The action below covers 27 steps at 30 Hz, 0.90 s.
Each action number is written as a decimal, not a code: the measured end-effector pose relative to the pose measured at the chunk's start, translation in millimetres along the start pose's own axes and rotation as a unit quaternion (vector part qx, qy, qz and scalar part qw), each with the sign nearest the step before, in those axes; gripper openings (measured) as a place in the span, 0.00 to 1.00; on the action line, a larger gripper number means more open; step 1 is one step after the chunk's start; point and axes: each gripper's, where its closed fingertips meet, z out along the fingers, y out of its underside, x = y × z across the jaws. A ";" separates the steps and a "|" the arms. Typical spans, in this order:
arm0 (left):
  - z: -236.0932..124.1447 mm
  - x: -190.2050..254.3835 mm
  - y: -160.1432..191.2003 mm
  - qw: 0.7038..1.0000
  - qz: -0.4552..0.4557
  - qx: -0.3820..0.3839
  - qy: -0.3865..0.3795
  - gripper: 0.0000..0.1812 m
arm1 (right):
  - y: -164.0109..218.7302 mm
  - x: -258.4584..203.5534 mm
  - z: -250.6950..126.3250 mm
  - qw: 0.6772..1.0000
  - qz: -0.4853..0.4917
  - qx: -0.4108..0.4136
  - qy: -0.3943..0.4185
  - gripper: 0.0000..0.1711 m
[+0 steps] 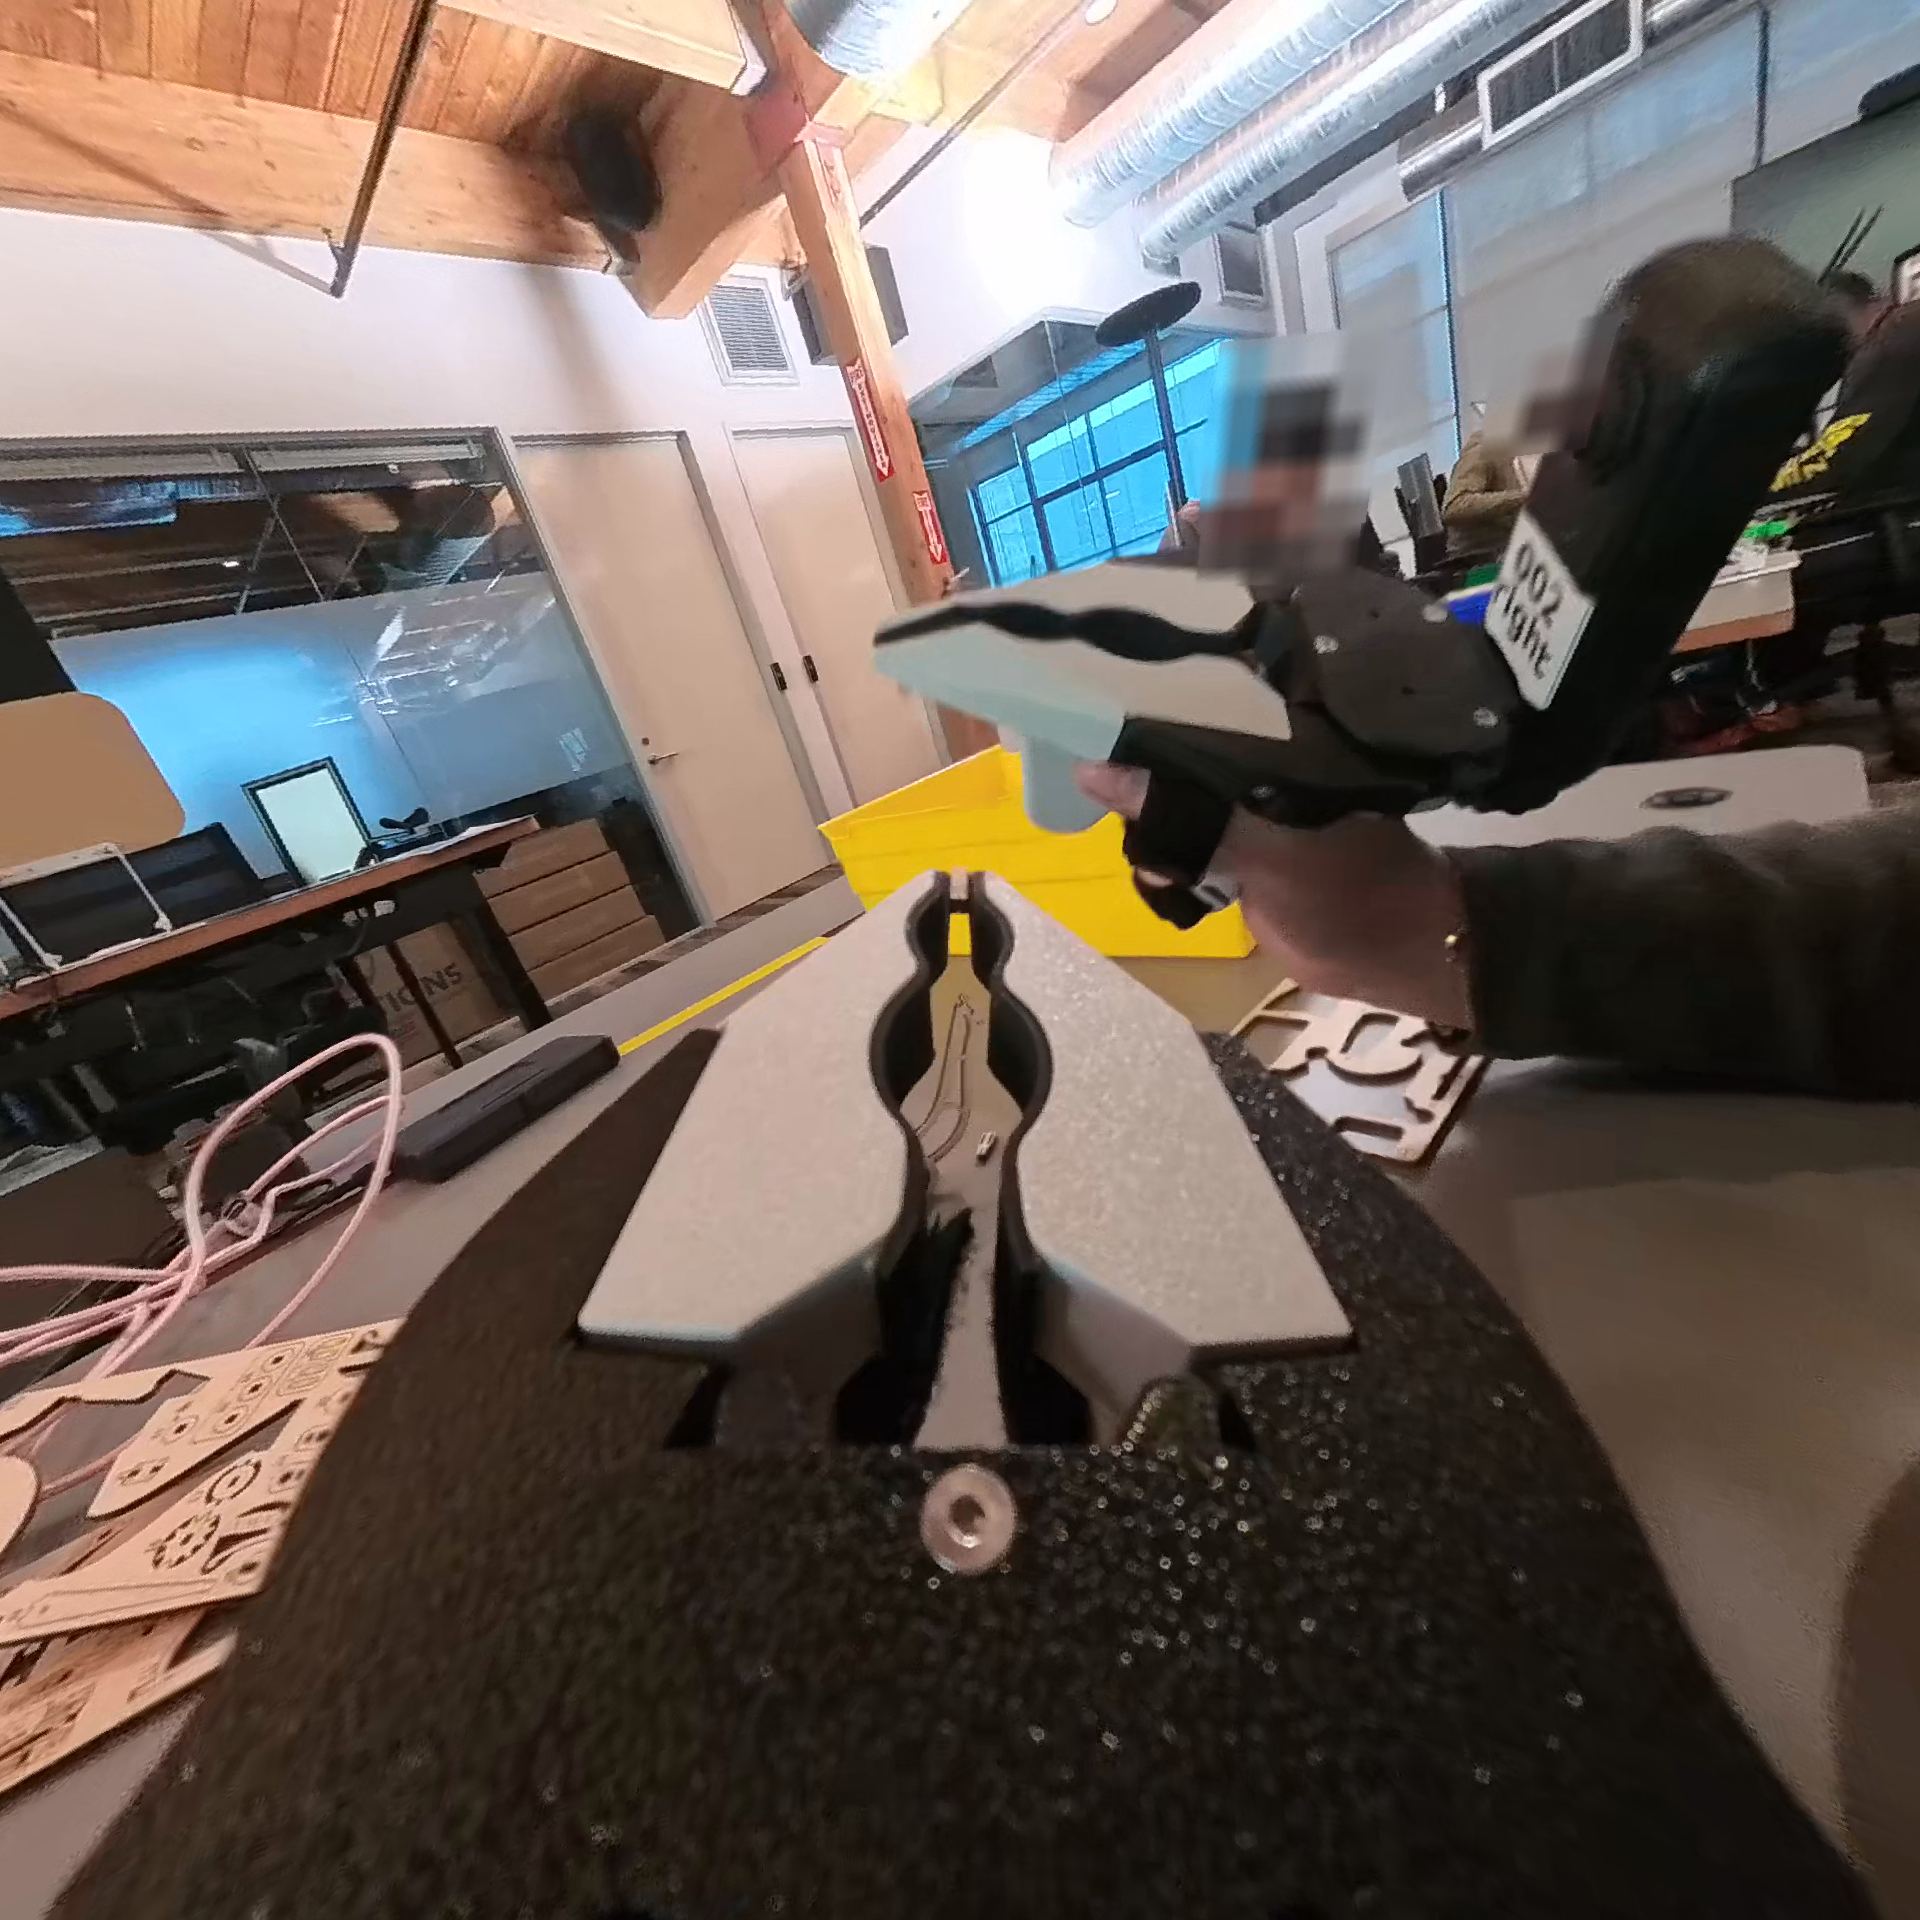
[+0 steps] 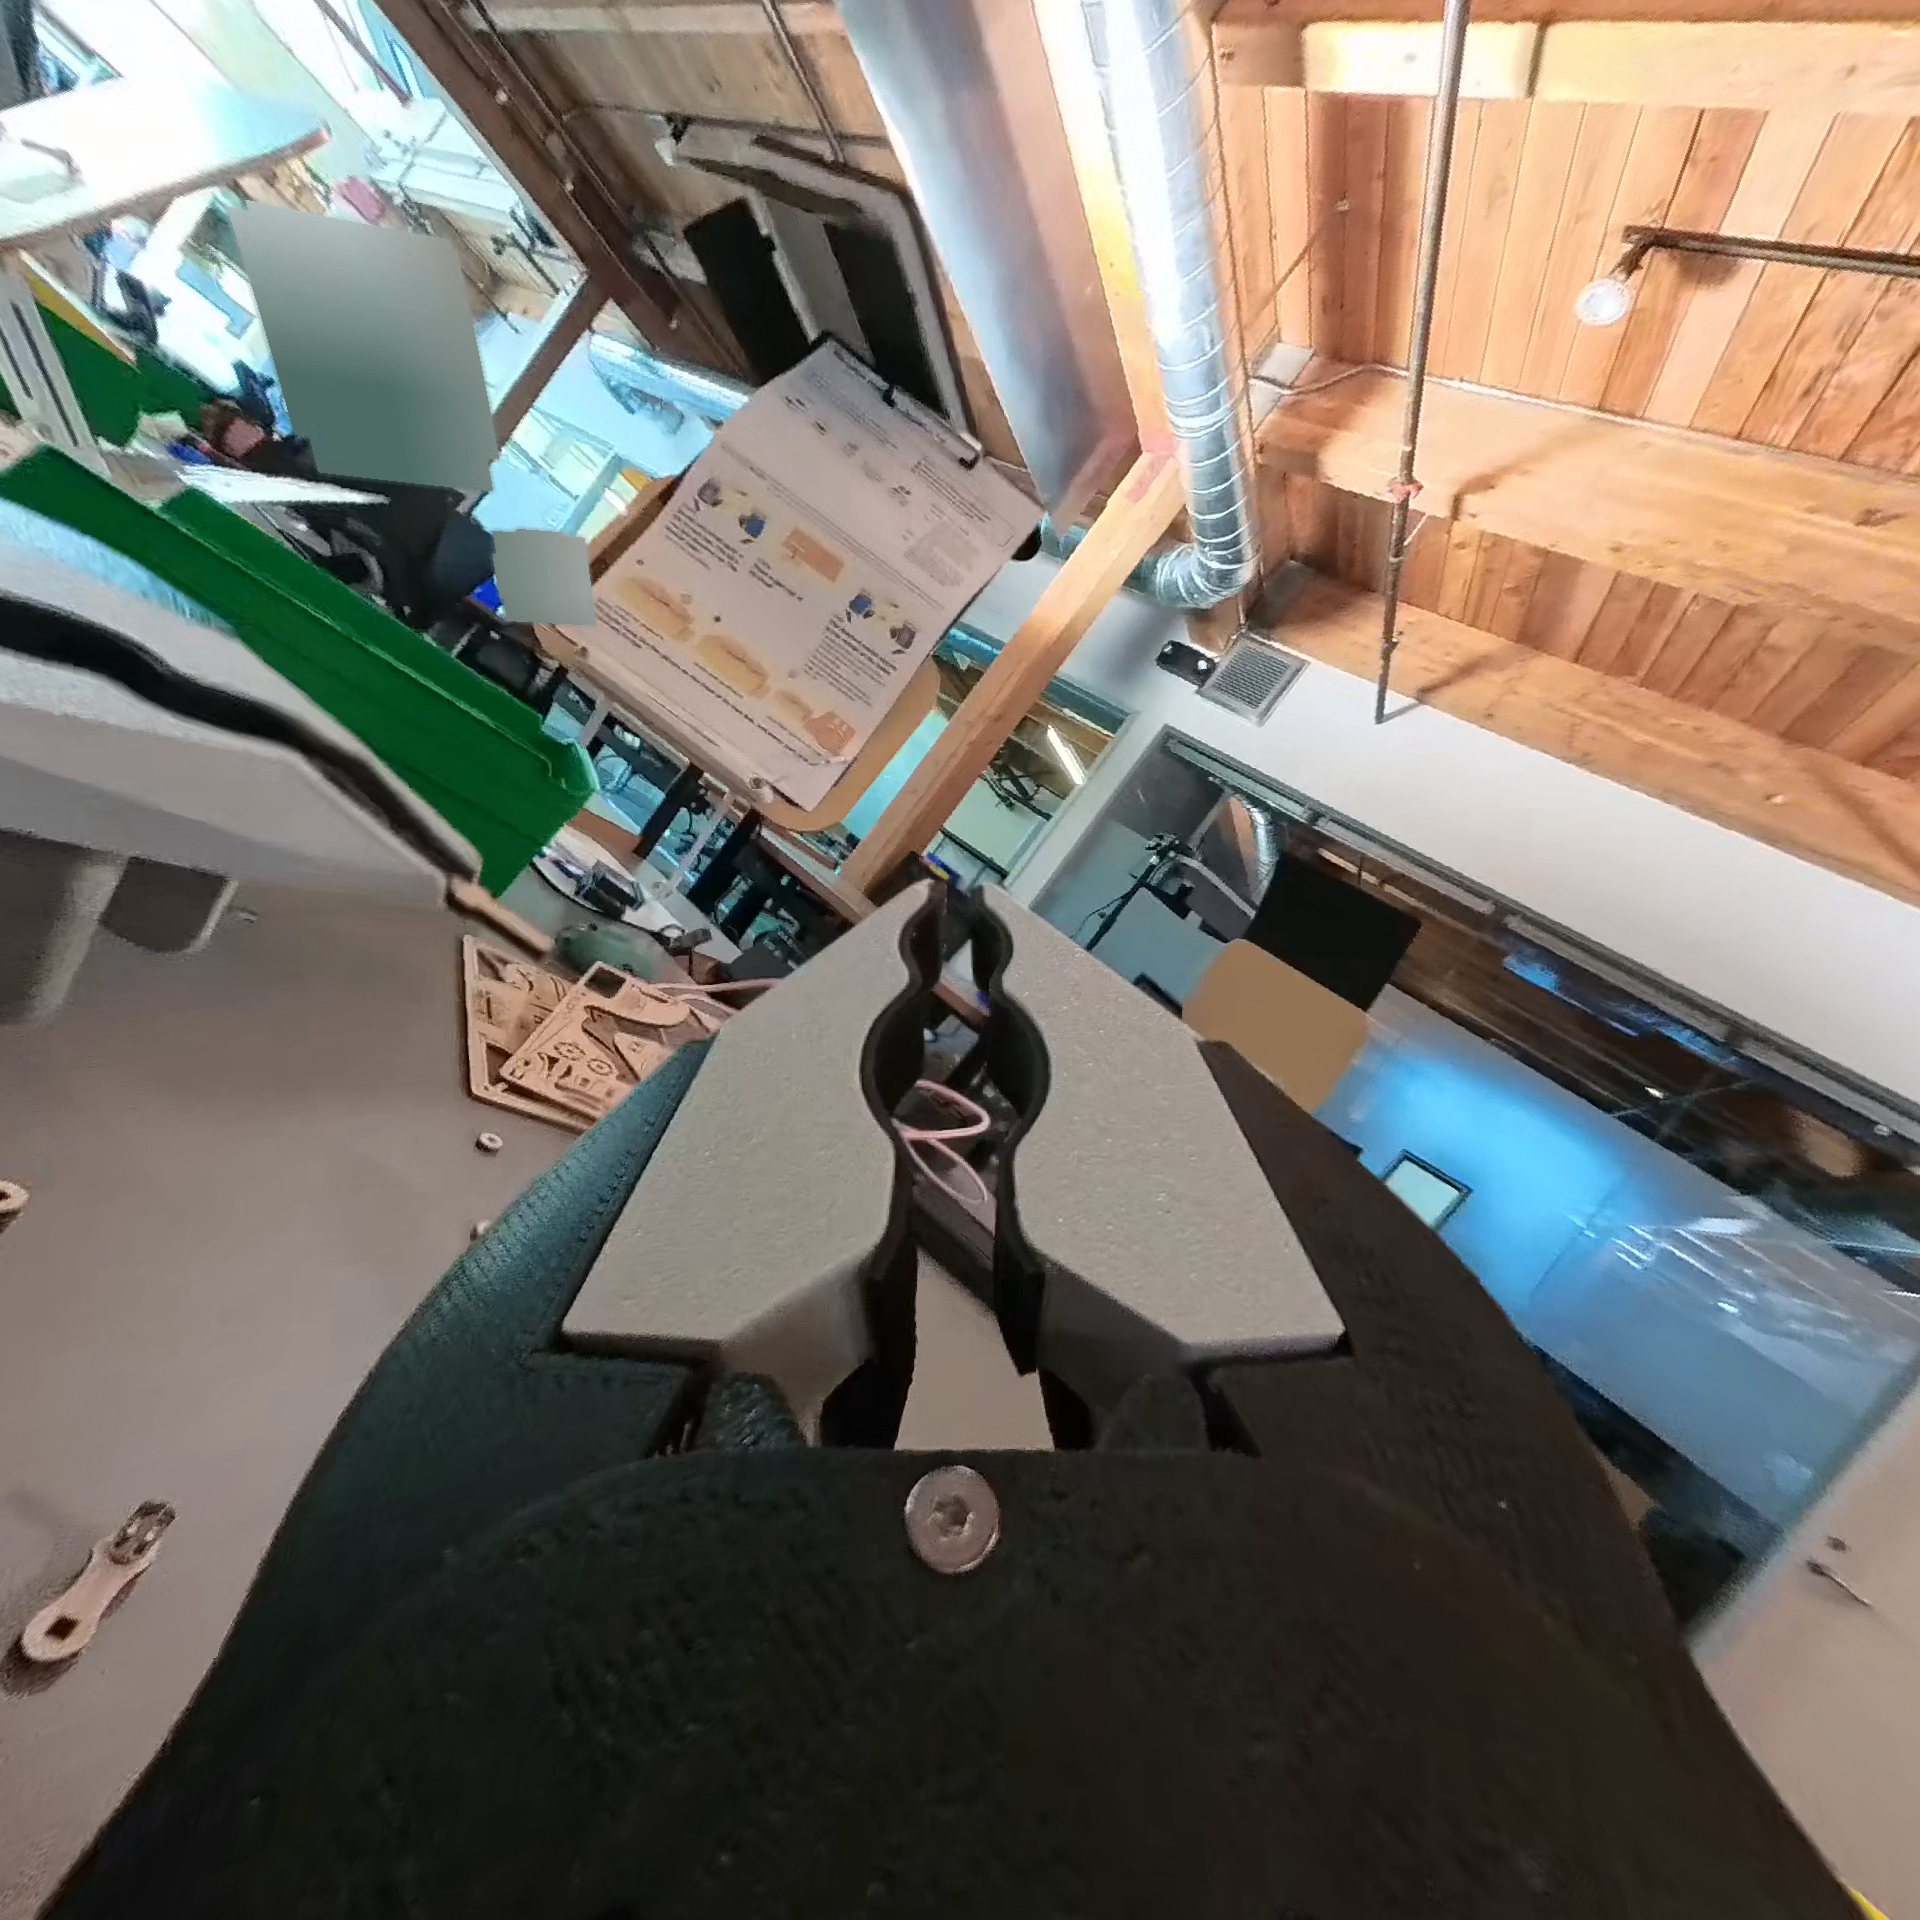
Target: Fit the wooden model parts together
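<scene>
Pinching a tiny pale wooden piece [image 1: 958, 885], left jaws; right jaws pressed together.

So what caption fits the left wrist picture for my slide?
Left gripper pinches a tiny wooden piece while the right gripper hangs shut above the table.
</scene>
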 end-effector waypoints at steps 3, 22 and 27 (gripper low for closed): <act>-4.7 0.6 -2.5 1.000 -0.015 0.010 0.006 0.00 | 13.8 -11.3 5.0 1.000 0.000 -0.025 -0.010 0.01; -15.1 -4.7 -1.2 0.998 -0.062 0.016 0.020 0.00 | 58.6 -33.0 5.3 0.995 0.001 -0.086 -0.050 0.02; -15.0 -2.9 -1.6 0.998 -0.056 0.017 0.024 0.00 | 51.6 -44.1 6.1 0.995 0.013 -0.064 -0.081 0.03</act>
